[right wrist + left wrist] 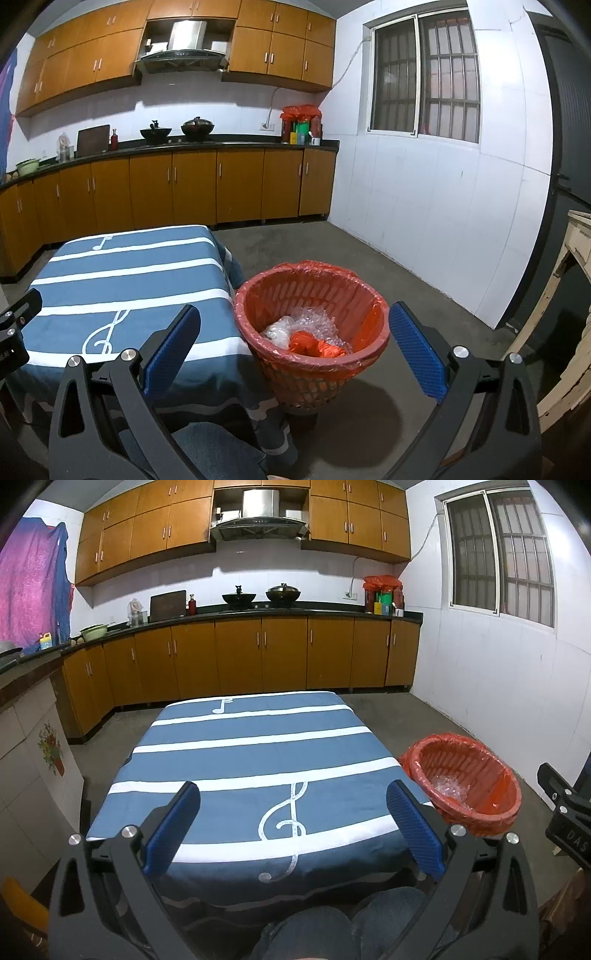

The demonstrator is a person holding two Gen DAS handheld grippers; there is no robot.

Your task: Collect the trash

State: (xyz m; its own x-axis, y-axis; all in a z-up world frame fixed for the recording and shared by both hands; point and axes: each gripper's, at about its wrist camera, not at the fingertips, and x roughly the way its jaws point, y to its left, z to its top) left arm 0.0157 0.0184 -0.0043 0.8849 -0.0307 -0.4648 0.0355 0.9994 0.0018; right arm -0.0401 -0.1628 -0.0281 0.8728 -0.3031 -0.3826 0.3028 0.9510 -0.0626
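Left wrist view, left gripper (293, 799): jaws spread wide and holding nothing, poised above the near edge of the tabletop (229, 753)
Left wrist view, tabletop: draped in a blue cloth with white stripes and music notes, a treble clef lying between the blue pads
Left wrist view, trash basket (513, 805): red, lined with a red plastic bag, standing on the floor just beside the tabletop's right edge; clear crumpled plastic shows inside
Left wrist view, right gripper (565, 806): only a black part visible at the frame's right edge

Right wrist view, right gripper (295, 321): jaws wide apart and empty, hovering over the trash basket (369, 310)
Right wrist view, trash (310, 336): bubble wrap, a clear bag and crumpled orange plastic rest in the basket's bottom
Right wrist view, kitchen counter (236, 146): runs along the far wall, carrying two woks
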